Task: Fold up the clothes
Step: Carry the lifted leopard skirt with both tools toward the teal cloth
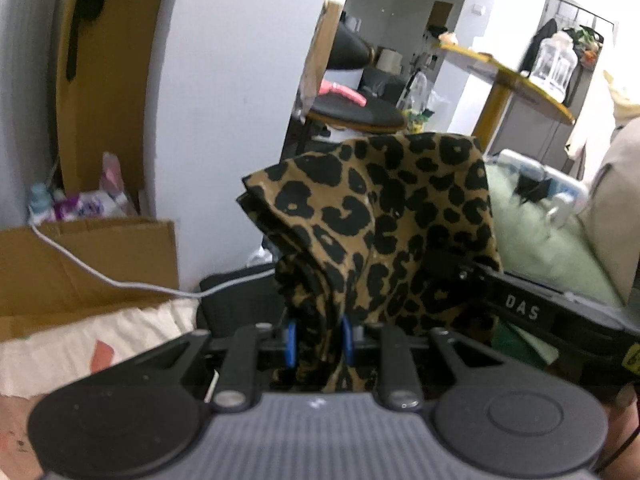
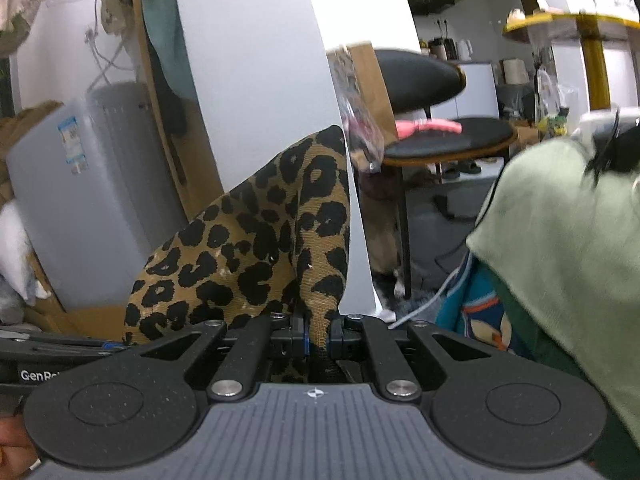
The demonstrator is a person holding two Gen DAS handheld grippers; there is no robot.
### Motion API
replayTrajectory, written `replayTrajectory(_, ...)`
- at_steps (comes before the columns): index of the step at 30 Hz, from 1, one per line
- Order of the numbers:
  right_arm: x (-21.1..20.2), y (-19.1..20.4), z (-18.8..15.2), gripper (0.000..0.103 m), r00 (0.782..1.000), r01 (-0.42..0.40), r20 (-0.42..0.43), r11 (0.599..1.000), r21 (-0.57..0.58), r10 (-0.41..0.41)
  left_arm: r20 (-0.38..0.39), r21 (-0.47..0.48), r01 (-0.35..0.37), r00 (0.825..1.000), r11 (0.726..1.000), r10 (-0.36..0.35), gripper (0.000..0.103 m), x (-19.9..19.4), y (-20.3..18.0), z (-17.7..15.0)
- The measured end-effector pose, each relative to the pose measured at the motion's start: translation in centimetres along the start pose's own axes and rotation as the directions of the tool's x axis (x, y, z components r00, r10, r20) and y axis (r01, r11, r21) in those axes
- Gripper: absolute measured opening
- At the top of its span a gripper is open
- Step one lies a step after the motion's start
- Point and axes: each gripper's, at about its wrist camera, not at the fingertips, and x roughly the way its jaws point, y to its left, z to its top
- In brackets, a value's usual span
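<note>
A leopard-print garment (image 1: 384,216), tan with black spots, is lifted in the air between both grippers. My left gripper (image 1: 320,340) is shut on a bunched edge of it, the cloth rising in folds above the blue-padded fingers (image 1: 291,342). In the right wrist view the same leopard-print garment (image 2: 256,248) drapes up and to the left, and my right gripper (image 2: 318,338) is shut on its edge. The other gripper's black body (image 1: 532,312) crosses the left wrist view at the right, touching the cloth.
A pale green cloth (image 2: 568,248) lies at the right over a patterned blue fabric (image 2: 476,312). A cardboard box (image 1: 88,264) and a white cable (image 1: 120,280) sit at the left. A black stool (image 2: 444,144), a yellow-legged round table (image 1: 508,80) and a white wall stand ahead.
</note>
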Motion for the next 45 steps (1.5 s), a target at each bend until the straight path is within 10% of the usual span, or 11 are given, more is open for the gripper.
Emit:
replayTrajectory(21,16.4,-4.9,-6.8,0.006,0.995,0.013,-0.098,1.000,-0.001,-0.013,-0.042,-0.120,0.125,0.991,0.985,-0.131,0.022,15.5,9.6,-3.5)
replayTrajectory(45,27.6,-4.4,-5.4,0.006,0.958,0.016,-0.282,0.990,-0.140,-0.056,-0.073,-0.241,0.149,0.983,0.959,-0.171,0.023,23.3,15.9,-2.4)
